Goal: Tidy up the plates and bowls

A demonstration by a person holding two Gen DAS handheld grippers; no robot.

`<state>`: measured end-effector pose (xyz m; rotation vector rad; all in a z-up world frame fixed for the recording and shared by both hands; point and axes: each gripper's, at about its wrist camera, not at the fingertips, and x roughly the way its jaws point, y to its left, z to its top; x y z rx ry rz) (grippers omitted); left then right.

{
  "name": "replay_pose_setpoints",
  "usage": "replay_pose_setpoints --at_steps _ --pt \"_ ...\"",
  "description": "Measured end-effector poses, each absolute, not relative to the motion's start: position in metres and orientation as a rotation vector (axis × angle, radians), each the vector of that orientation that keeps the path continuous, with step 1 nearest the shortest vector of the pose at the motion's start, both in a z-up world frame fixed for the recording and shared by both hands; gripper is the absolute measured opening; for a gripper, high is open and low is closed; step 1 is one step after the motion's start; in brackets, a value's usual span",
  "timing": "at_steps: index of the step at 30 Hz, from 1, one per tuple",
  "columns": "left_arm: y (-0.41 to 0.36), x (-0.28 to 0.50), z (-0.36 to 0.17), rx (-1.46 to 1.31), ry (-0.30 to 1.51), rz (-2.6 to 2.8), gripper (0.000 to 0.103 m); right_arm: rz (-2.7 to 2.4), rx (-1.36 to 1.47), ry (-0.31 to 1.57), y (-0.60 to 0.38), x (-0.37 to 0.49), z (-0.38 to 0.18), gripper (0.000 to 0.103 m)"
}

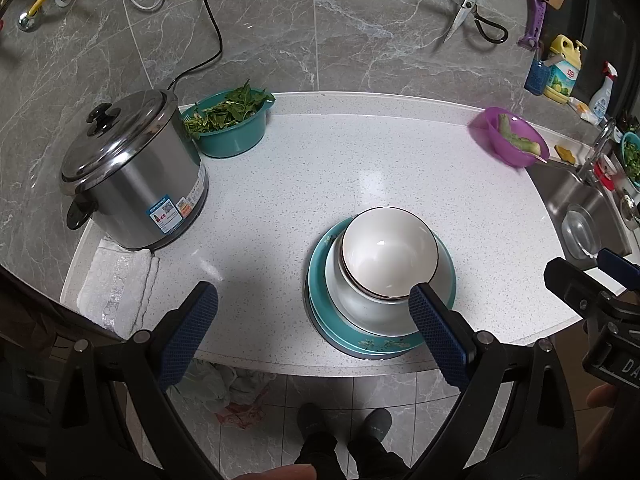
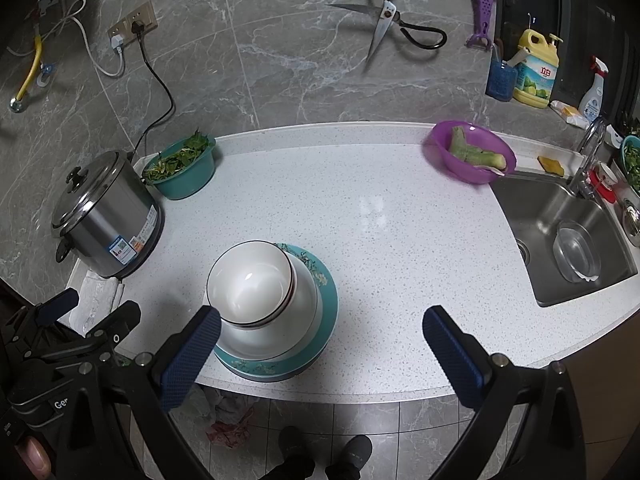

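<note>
I see a white speckled counter (image 1: 360,152) with clutter kept to its edges. A steel rice cooker (image 1: 132,172) sits at the left of the frame on a folded white cloth (image 1: 116,284), and just behind it is a teal basin of greens (image 1: 232,124). A purple bowl (image 1: 508,136) holding a green vegetable piece stands at the right, beside the sink (image 2: 560,240). Scissors (image 1: 464,8) hang on the grey tile wall at the top. Nothing stands between my grippers and the dishes.

The stack sits near the front edge of the counter, low centre in both views: a teal plate (image 1: 384,344) with a floral rim at the bottom, a wider white bowl (image 1: 360,304) on it, and a smaller white bowl (image 1: 388,256) with a dark rim nested on top, all upright and empty.

My left gripper (image 1: 312,300) is spread wide, holding nothing; its right finger overlaps the stack's near edge in the picture, and I cannot tell whether it touches. My right gripper (image 2: 320,328) is equally wide and empty, its left finger just beside the bowls.

Only the right wrist view shows the sink basin fully, with a steel bowl (image 2: 576,256) inside. The left view shows more of the cloth.
</note>
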<state>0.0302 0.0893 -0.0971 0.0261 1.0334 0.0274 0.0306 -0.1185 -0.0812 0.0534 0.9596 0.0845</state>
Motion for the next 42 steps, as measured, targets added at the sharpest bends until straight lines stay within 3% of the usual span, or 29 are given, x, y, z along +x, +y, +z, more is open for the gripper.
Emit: replay_pose_setpoints --at_steps 42 --pt "0.0882 0.0344 -0.0962 0.029 1.035 0.025 0.097 0.084 0.055 0.962 -0.1184 0.0318 -0.0816 0.103"
